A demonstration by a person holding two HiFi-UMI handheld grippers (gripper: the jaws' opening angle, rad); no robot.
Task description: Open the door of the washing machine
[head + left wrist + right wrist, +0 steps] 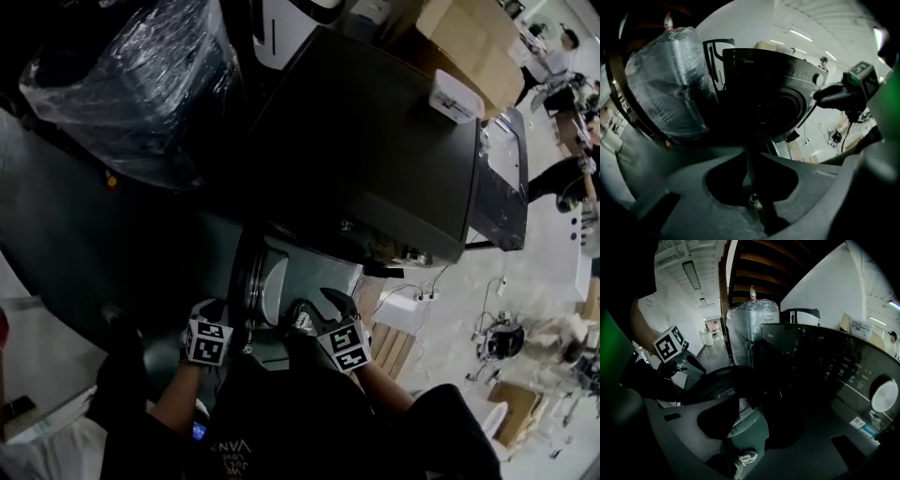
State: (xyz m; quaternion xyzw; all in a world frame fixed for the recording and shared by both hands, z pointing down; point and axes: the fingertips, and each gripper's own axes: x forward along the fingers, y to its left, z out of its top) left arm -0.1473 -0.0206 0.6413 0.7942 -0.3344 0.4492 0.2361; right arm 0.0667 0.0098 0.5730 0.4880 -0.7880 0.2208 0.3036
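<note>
Dark washing machine door (247, 277) was seen ajar, left hand-held gripper (751, 155) nearly closed on nothing outside it, right hand-held gripper (750, 400) wide and empty inside, so its rim was best pushed along the hinge arc.

One washing machine (375, 141), one door (244, 272), two grippers (208, 311) (319, 309)

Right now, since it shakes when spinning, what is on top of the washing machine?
A small white box sits at a rear corner of the washing machine's dark top. Nothing else shows there; its left edge is lost in shadow.
</note>
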